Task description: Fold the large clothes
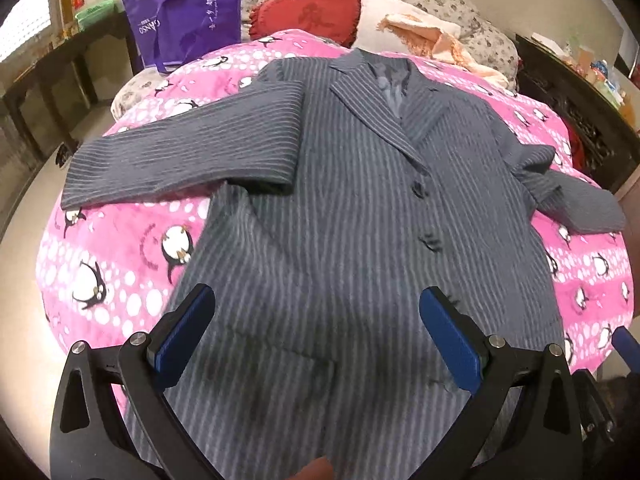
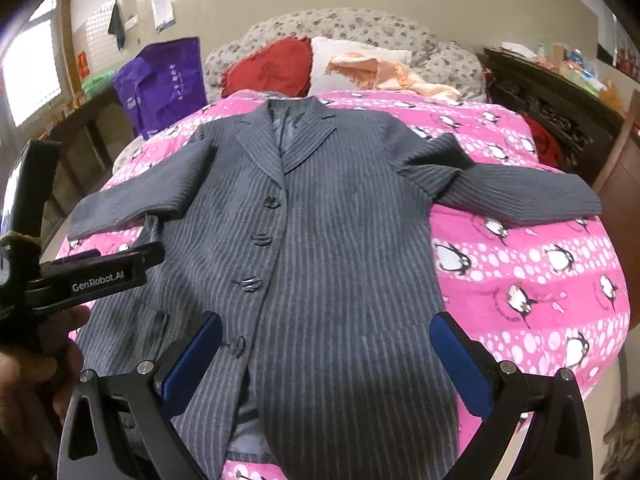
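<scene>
We see the pinstriped jacket (image 1: 344,216) spread flat, front up, across the frame's centre on the pink penguin blanket (image 1: 120,272), both sleeves out. No fold made yet; all folding remains. Left gripper (image 1: 316,336) and right gripper (image 2: 326,356) hover spread, holding nothing.

Cloth under my grippers, mostly matt.
I see a woven pinstriped jacket (image 1: 340,208) on a fleecy pink blanket (image 1: 120,272); pads (image 2: 460,364) look like matt blue rubber.
</scene>
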A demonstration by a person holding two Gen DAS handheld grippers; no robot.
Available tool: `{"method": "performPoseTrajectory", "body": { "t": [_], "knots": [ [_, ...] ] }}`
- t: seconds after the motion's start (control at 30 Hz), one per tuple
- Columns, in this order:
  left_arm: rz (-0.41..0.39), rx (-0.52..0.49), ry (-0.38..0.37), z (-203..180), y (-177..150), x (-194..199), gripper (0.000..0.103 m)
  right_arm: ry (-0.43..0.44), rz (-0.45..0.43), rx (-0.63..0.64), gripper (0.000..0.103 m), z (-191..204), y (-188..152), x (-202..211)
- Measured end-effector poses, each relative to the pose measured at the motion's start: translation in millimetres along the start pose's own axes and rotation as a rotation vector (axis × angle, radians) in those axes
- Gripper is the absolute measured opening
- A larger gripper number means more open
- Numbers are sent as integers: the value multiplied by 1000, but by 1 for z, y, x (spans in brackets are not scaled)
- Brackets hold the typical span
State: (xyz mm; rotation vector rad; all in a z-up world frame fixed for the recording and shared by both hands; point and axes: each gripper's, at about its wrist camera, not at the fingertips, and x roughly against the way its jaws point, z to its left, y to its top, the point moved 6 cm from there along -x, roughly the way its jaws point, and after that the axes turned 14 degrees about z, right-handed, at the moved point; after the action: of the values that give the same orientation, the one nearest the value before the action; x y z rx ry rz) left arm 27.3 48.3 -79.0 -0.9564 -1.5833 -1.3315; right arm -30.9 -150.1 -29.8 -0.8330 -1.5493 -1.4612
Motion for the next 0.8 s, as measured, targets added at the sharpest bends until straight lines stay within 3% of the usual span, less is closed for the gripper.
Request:
{"method": "performPoseTrajectory", "body": {
  "t": [0.07, 0.23, 0.37, 0.43, 0.6, 0.8],
  "knots": [
    [0, -1, 7, 6, 4, -7, 103, 20, 22, 2, 103, 5, 5, -12],
    [23, -32, 41, 20, 13, -41, 103, -33, 45, 8, 103, 0, 28, -58],
    [62, -89, 107, 21, 35, -91, 103, -49, 75, 1, 103, -7, 50, -102],
    [76, -85, 82, 22, 40, -109, 103, -43, 121, -4, 103, -8, 57, -125],
    [-13, -50, 60, 25, 35, -107, 103, -6, 158, 6, 103, -11, 51, -156],
    [-41, -37, 53, 27, 29, -104, 103, 38, 38, 2, 103, -15, 42, -156]
  ]
}}
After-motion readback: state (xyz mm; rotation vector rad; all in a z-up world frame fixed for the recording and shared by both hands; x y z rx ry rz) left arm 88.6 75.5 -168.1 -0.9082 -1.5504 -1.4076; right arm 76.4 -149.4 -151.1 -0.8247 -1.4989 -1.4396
